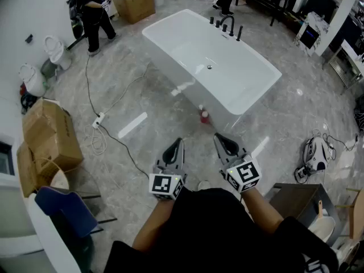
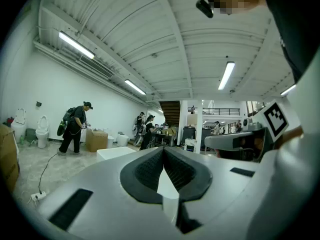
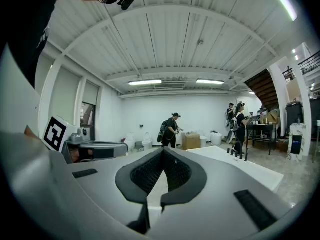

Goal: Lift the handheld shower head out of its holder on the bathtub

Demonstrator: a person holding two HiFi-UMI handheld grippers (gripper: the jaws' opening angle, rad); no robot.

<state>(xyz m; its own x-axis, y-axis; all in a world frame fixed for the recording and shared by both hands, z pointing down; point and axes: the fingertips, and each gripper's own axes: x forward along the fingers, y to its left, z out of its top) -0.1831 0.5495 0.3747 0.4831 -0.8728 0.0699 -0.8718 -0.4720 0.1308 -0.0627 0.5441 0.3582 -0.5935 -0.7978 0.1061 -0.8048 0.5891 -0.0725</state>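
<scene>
The white freestanding bathtub [image 1: 213, 67] stands on the marble floor ahead of me. A black tap set lines its far rim, and the slim upright piece at its right end looks like the handheld shower head [image 1: 239, 33] in its holder. My left gripper [image 1: 177, 143] and right gripper [image 1: 219, 137] are held side by side low in the head view, well short of the tub. Both are shut with nothing between the pads. The right gripper view shows the tub [image 3: 240, 168] and taps [image 3: 238, 152] beyond its closed jaws. The left gripper view shows a corner of the tub [image 2: 116, 153].
A small red bottle [image 1: 204, 116] stands on the floor at the tub's near side. Cardboard boxes [image 1: 48, 136] and a blue chair [image 1: 62, 207] are at the left, with a cable and power strip [image 1: 98, 121] on the floor. A person [image 1: 90, 13] stands far left by toilets [image 1: 56, 51].
</scene>
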